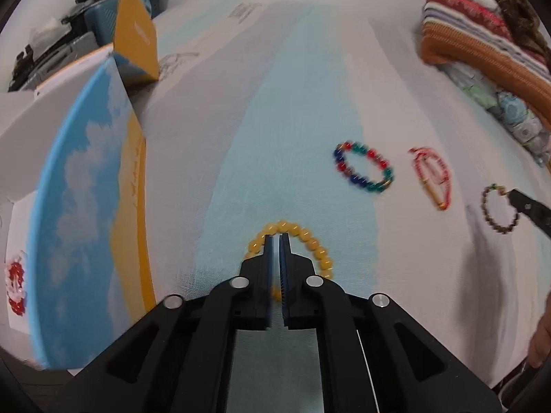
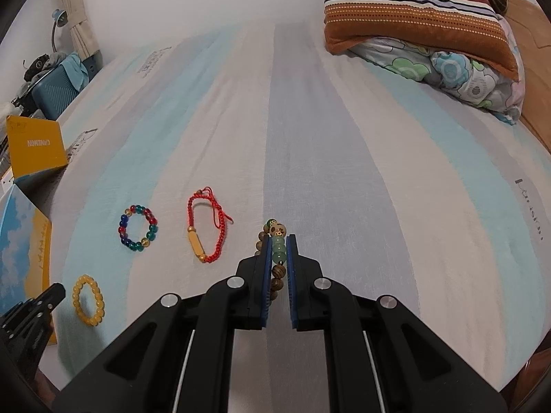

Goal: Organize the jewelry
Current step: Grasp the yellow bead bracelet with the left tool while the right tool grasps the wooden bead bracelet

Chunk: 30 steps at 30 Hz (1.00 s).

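Note:
A yellow bead bracelet lies on the striped bedsheet; my left gripper is nearly closed over its near left part, and I cannot tell whether it grips it. It also shows in the right wrist view. My right gripper is shut on a brown wooden bead bracelet with green beads, seen from the left view. A multicolour bead bracelet and a red cord bracelet with a gold tube lie between them.
A blue-and-yellow open box stands at the left, with a red-and-white bracelet inside. Its yellow flap stands behind. Folded blankets and a pillow lie at the far right. A teal suitcase stands beyond the bed.

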{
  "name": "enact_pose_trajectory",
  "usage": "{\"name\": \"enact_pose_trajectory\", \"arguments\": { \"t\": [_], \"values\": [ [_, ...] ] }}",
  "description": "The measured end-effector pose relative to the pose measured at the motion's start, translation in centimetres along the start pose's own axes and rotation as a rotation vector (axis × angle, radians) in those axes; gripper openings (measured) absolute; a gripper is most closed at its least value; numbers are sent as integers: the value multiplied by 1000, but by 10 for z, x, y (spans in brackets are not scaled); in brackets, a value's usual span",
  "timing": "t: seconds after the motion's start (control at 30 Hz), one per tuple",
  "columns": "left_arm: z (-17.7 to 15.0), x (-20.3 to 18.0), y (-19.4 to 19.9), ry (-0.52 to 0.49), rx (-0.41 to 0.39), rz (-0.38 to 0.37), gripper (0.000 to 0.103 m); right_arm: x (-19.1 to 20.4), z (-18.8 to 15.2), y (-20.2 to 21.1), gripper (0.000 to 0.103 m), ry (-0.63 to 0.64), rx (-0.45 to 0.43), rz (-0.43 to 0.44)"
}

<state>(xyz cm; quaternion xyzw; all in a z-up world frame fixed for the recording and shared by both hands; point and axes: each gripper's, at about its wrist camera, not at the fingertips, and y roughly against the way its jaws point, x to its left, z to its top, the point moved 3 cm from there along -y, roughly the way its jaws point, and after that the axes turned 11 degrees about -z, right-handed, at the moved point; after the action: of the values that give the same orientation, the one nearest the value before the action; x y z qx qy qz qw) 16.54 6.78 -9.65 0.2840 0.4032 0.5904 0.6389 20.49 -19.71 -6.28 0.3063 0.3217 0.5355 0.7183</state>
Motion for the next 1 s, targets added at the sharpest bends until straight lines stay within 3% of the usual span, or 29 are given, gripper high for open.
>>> {"name": "enact_pose_trajectory", "arguments": {
  "t": [0.07,0.2,0.5,0.63,1.0],
  "values": [
    [0,3,-8,4,4,13,23,0,-1,-5,8,3,7,-3],
    [5,4,-18,8,6,24,30,-2,1,-13,8,0,13,-8],
    [3,7,-34,-8,38,52,32,1,4,-24,8,-3,27,3],
    [0,5,-36,-24,55,52,13,0,5,-23,8,0,23,5],
    [-1,5,-32,-54,52,39,9,-2,6,-17,8,-4,9,-3]
  ]
}}
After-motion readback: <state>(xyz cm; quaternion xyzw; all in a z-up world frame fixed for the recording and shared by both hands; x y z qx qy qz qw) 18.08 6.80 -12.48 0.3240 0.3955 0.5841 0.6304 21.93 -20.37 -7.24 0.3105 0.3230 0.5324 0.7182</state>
